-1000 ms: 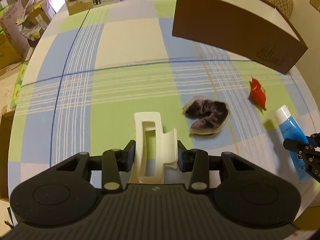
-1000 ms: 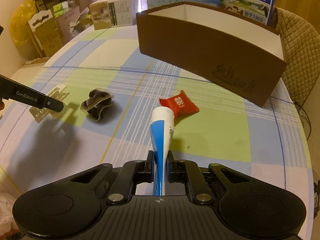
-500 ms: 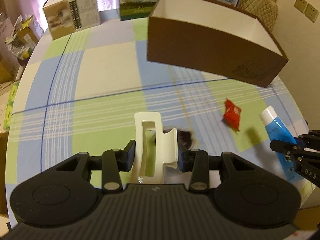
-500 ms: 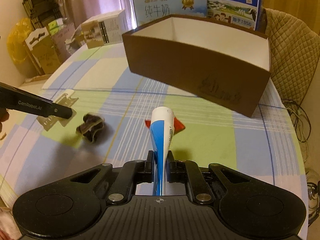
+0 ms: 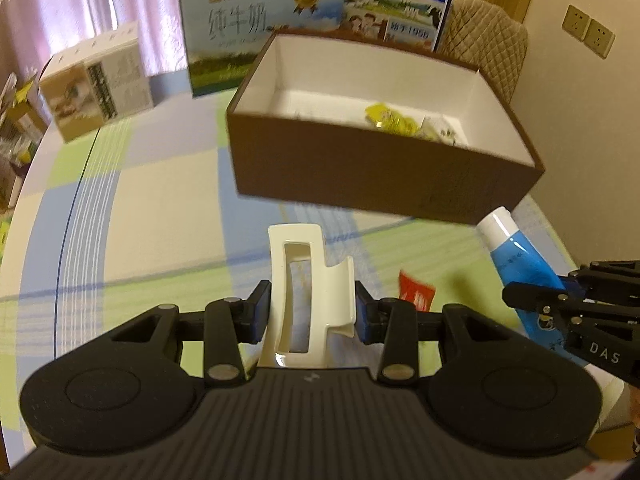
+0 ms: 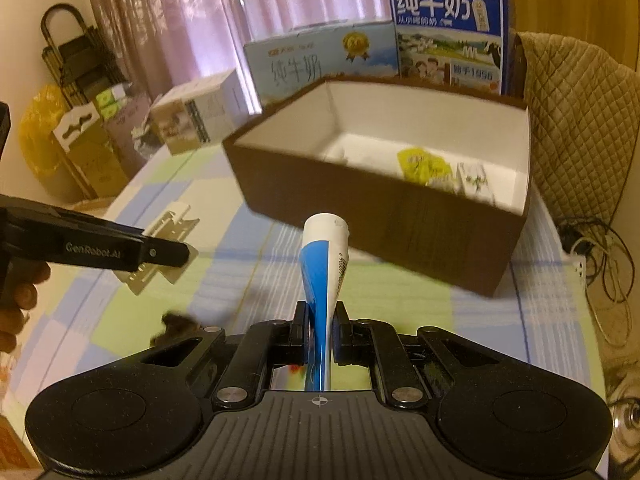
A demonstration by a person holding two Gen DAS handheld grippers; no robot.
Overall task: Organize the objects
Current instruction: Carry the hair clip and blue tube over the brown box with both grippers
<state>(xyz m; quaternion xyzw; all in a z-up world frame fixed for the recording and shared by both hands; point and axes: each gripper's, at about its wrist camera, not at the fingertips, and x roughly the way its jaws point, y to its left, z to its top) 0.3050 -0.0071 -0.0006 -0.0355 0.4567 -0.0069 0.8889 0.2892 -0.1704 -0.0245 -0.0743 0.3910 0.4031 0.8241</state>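
Both grippers have advanced toward the brown box (image 5: 384, 176). Left gripper (image 5: 309, 312) clamps the hair clip (image 5: 308, 296), frame centre; right gripper (image 6: 319, 332) clamps the tube (image 6: 322, 280).

Milk cartons: two blue cartons (image 6: 448, 36) standing at 12 o'clock.
Small carton: printed box (image 5: 96, 96) on the checked tablecloth (image 5: 160, 208) at 10 o'clock.
Chair: quilted back (image 6: 580, 128) at 2 o'clock.
Curtain: pink (image 6: 168, 20) at 11 o'clock.
Wall sockets: pair (image 5: 588, 36) at 2 o'clock.
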